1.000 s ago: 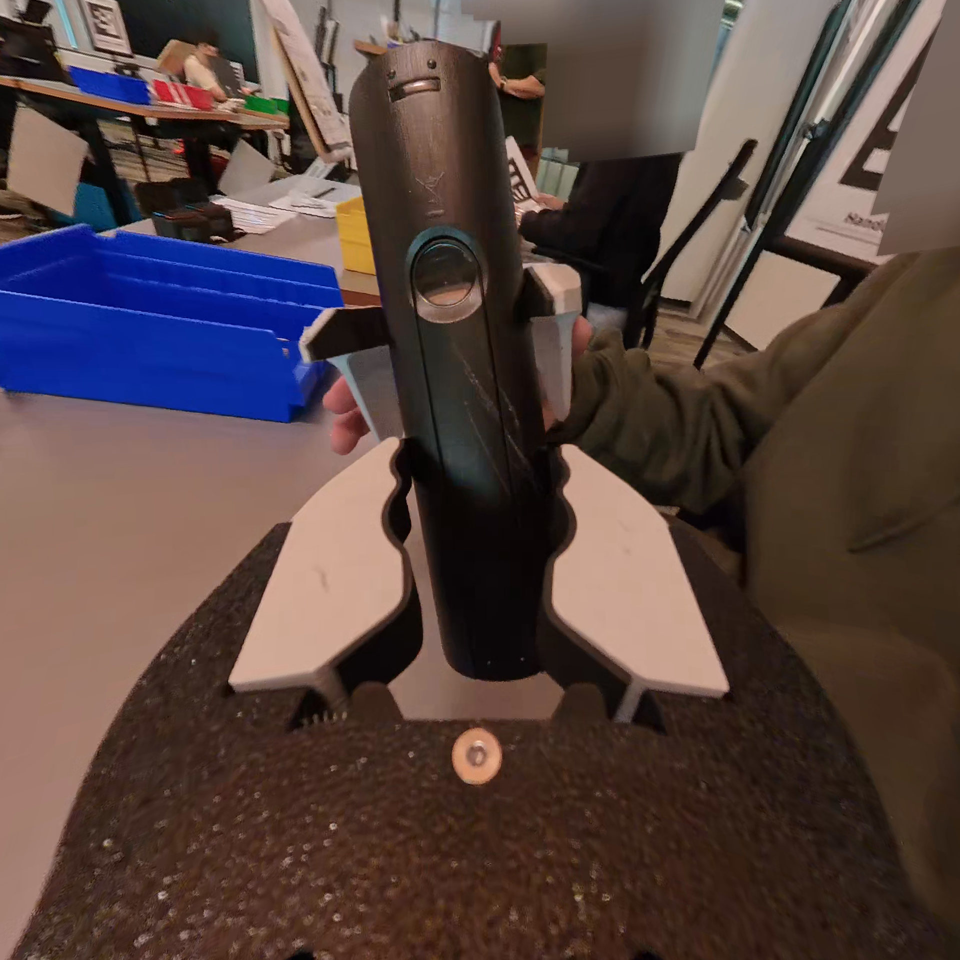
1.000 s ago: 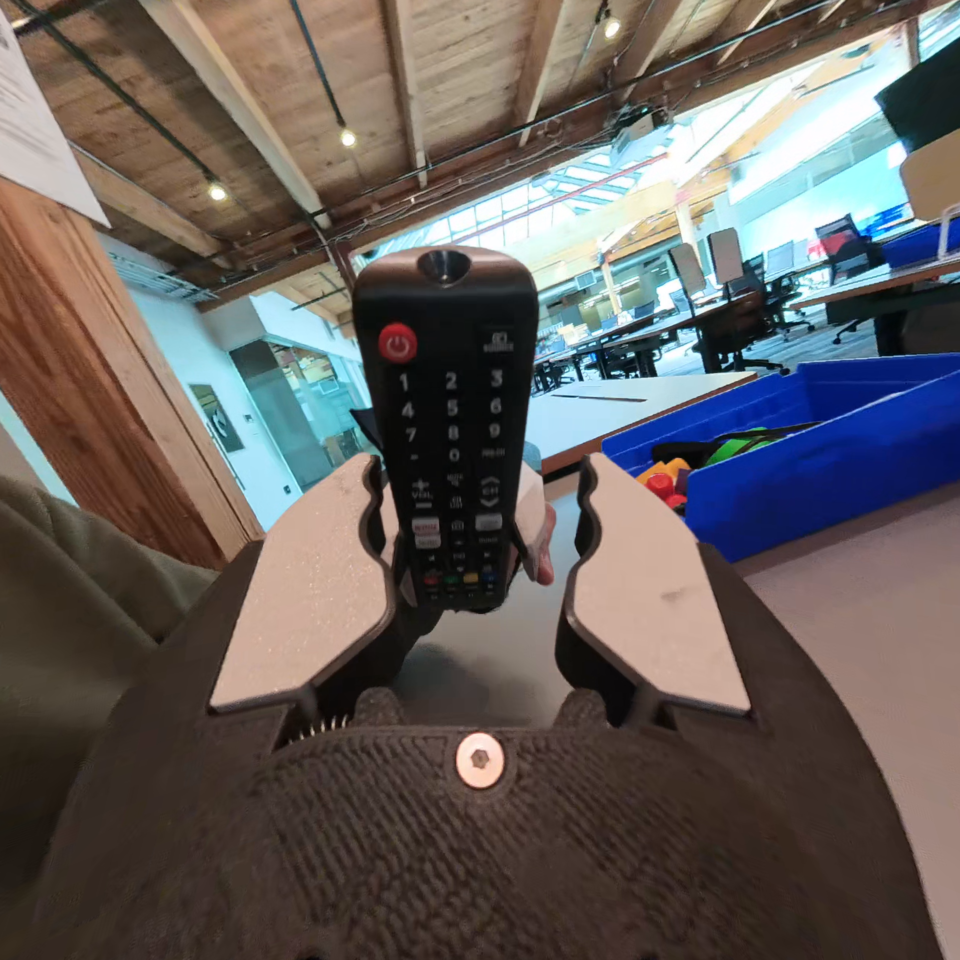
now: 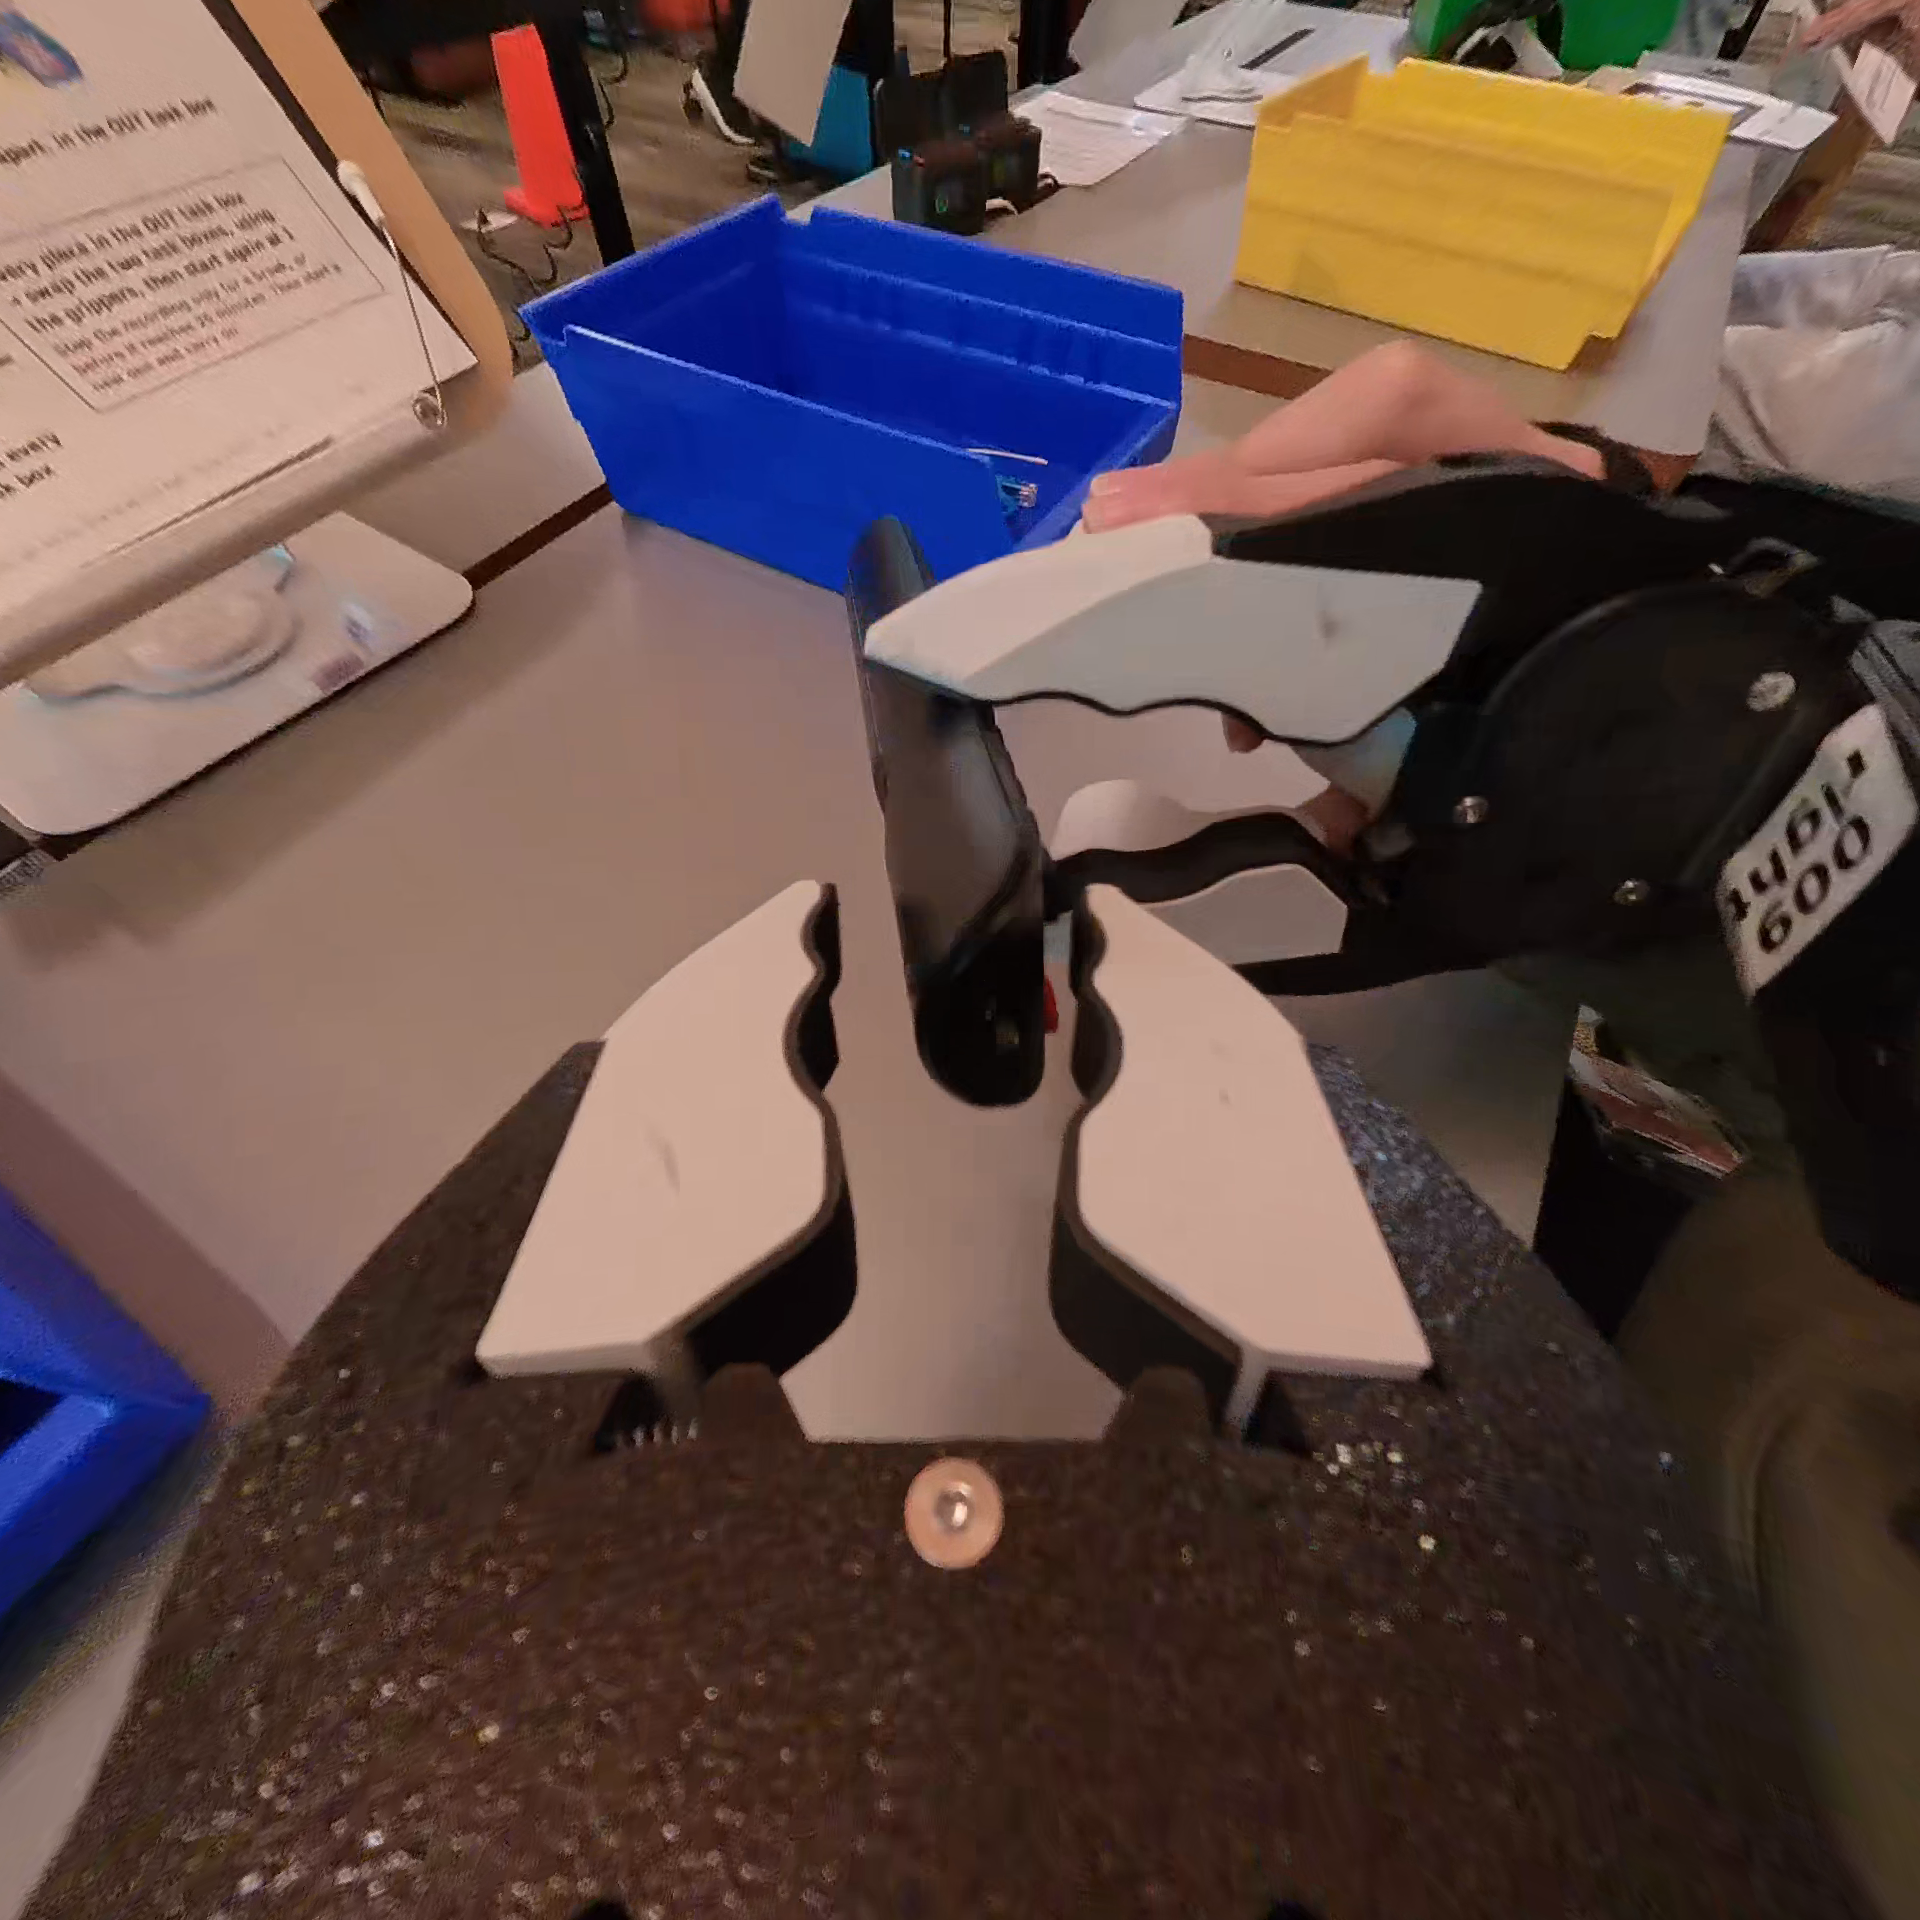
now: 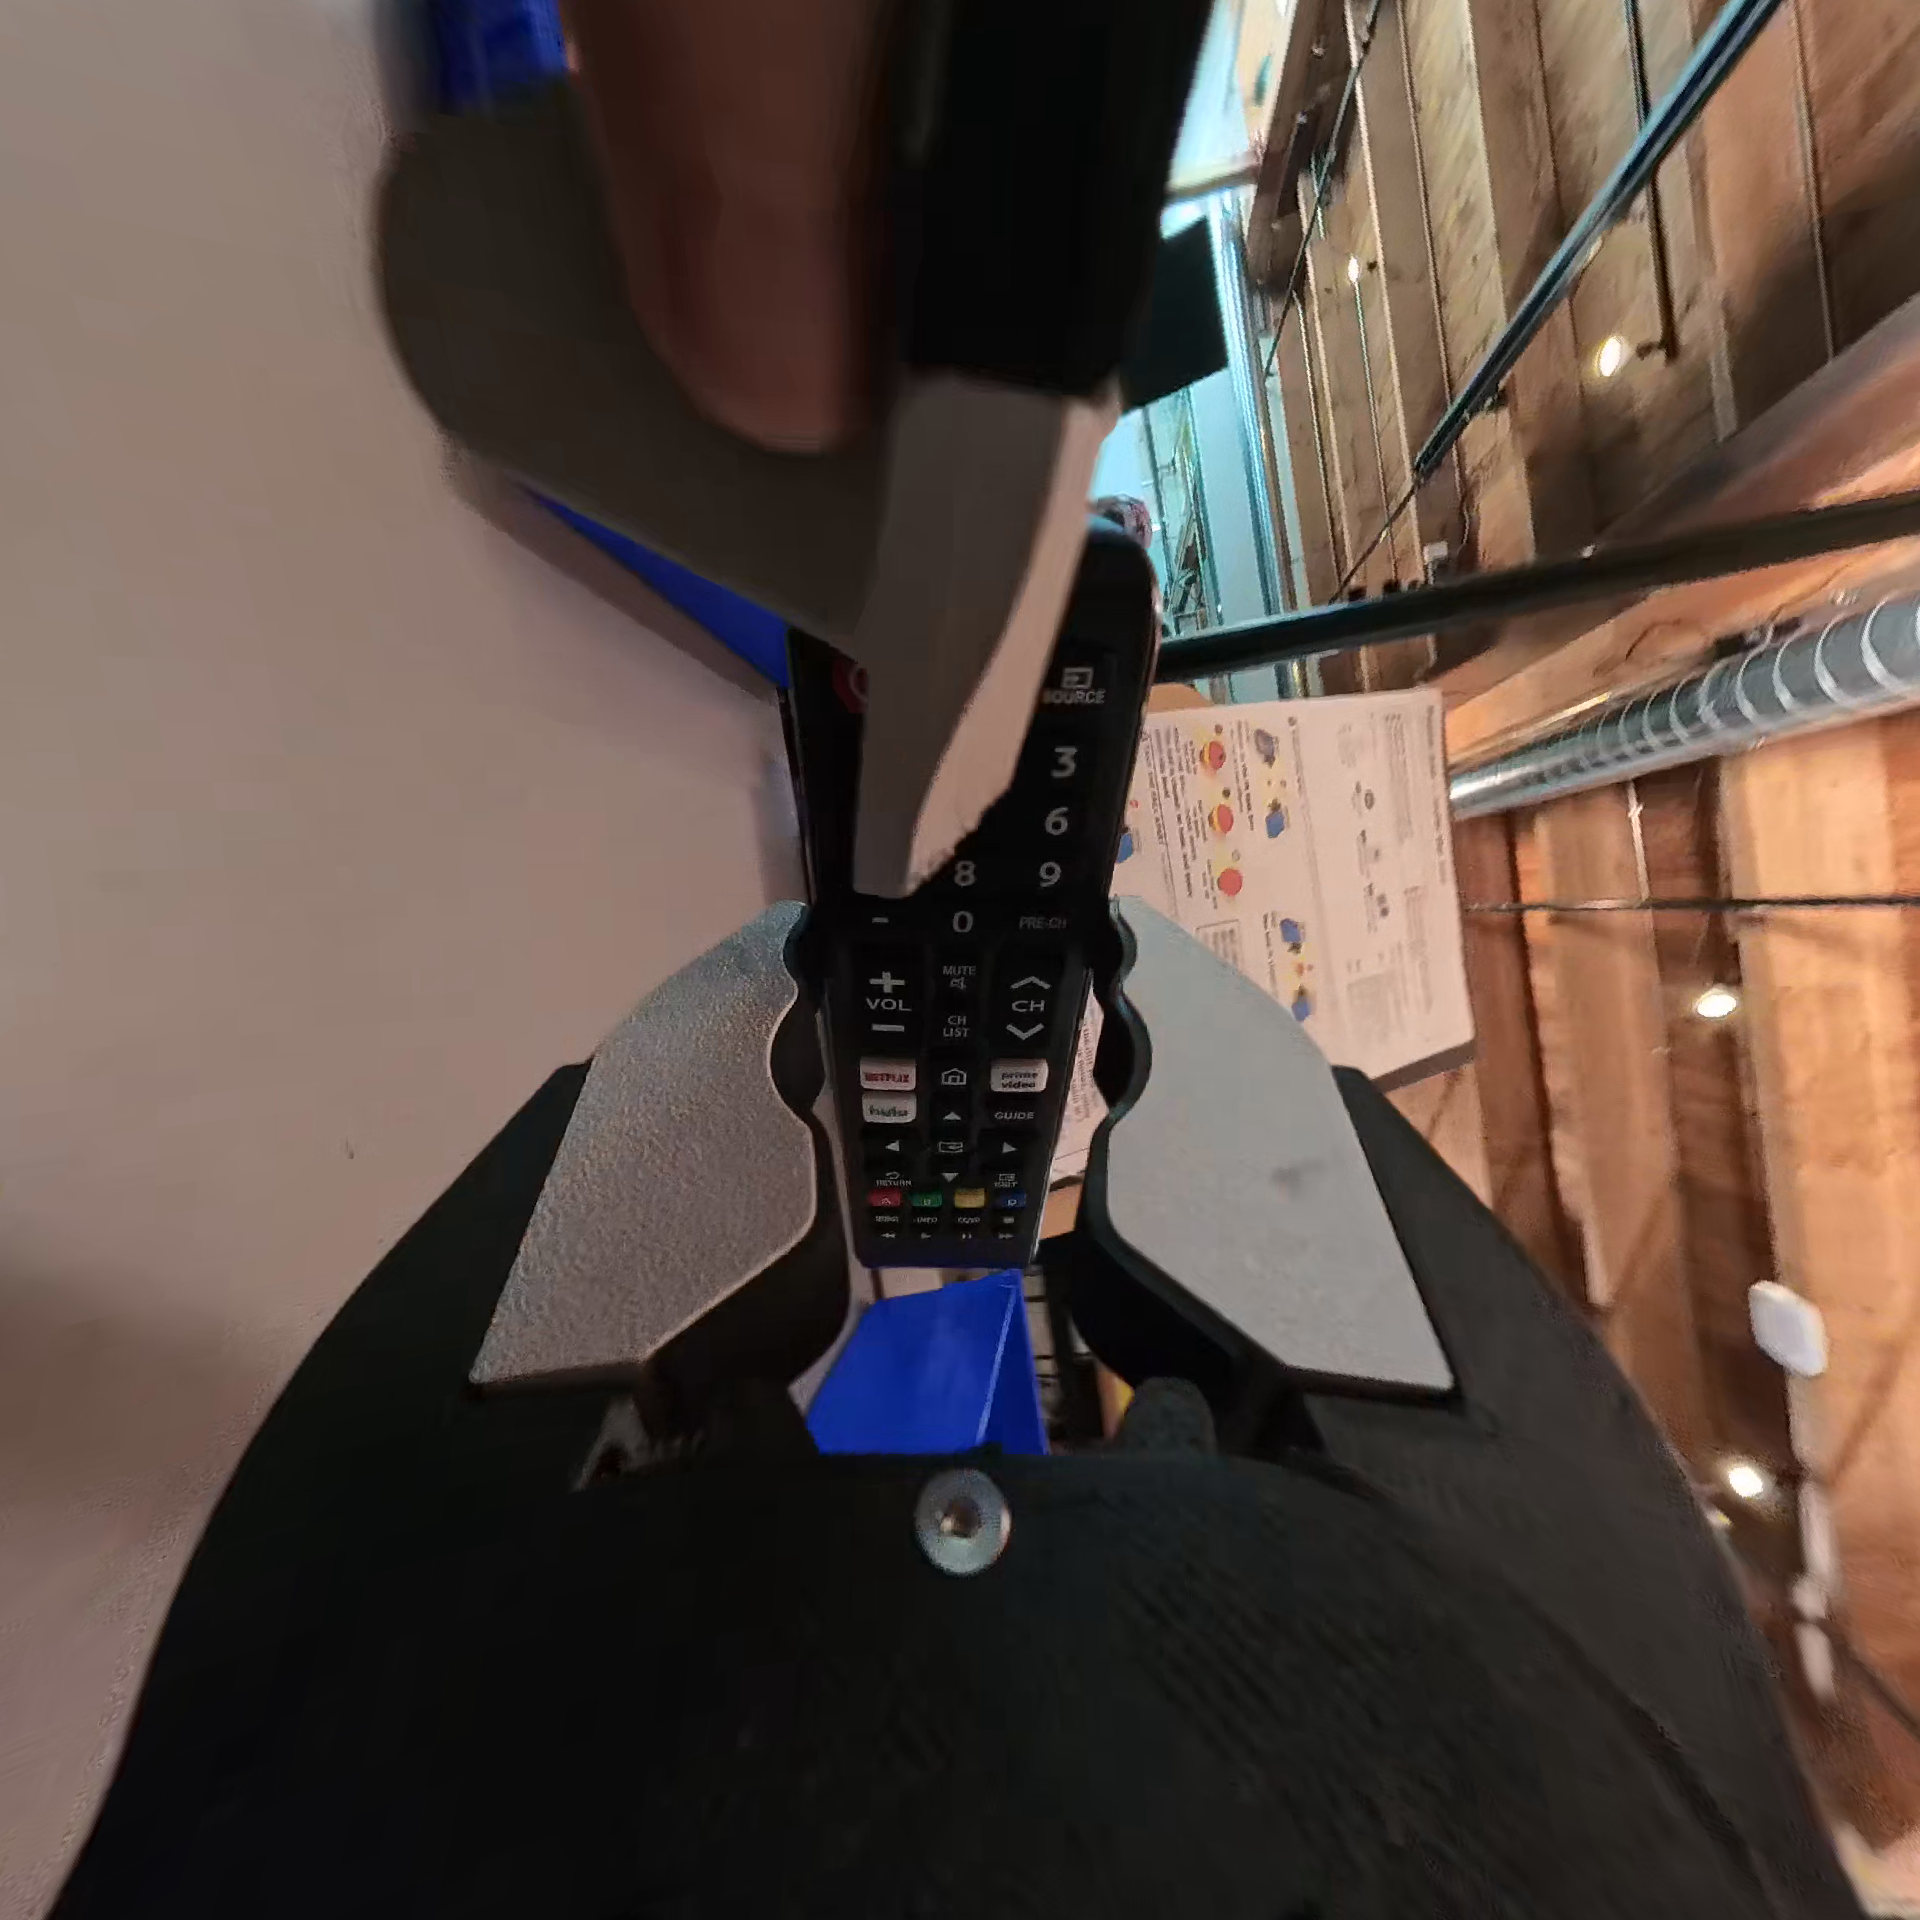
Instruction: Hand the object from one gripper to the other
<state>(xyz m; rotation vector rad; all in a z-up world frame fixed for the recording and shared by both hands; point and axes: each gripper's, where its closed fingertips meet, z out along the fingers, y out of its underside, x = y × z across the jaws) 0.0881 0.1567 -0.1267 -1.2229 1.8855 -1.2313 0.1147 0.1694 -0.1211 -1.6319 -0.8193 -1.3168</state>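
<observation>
Right hand-held gripper (image 4: 961,1029) clamps the black remote (image 4: 951,1101) by its sides; left hand-held gripper (image 3: 951,997) sits parted around the remote's end, fingers not clearly touching.

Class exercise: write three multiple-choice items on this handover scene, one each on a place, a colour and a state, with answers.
1. Where does the blue bin stand?
A. on the table, behind the remote
B. on the floor
C. inside a drawer

2. What colour is the farther bin?
A. red
B. yellow
C. green

3. How is the right gripper?
A. open and empty
B. shut on the remote
C. out of view

Answers:
1. A: it rests on the grey top beyond the remote.
2. B: its walls are yellow.
3. B: its fingers press both edges of the remote, while the left gripper stands open around the remote's end.
</observation>
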